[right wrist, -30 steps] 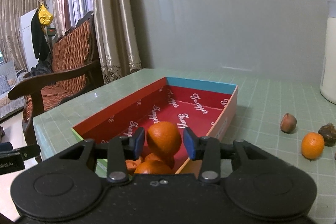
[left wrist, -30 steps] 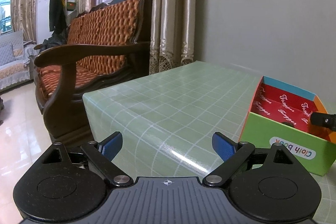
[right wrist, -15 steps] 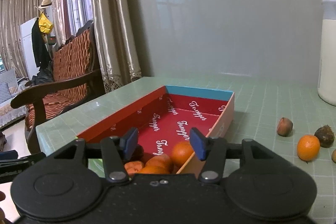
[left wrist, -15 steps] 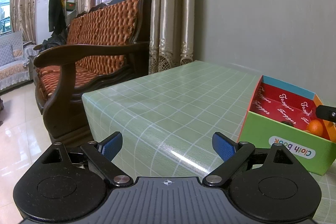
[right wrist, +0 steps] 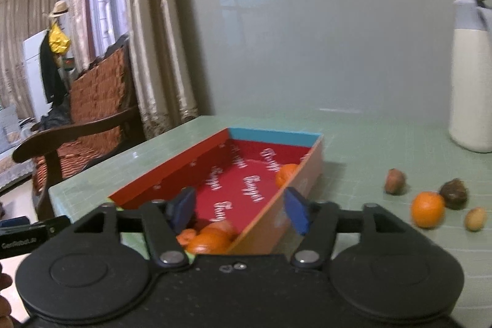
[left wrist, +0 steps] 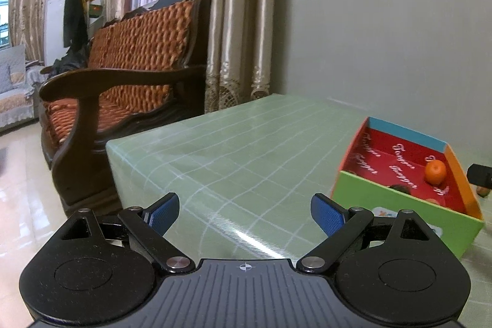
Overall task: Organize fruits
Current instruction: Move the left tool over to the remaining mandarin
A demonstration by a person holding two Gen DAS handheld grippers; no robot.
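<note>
Box [right wrist: 270, 134] at table [left wrist: 215, 149] edge; right tool [right wrist: 240, 209] opening, empty; left tool [left wrist: 245, 212] wide.

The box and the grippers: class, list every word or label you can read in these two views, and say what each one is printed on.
"Tamper", or close to it: white script repeated over the red lining of the box; the letters are blurred.
Label on the box's green front, left view: hidden behind the left gripper, unreadable.
White print on the black bar at the right view's left edge: too blurred to read.
</note>
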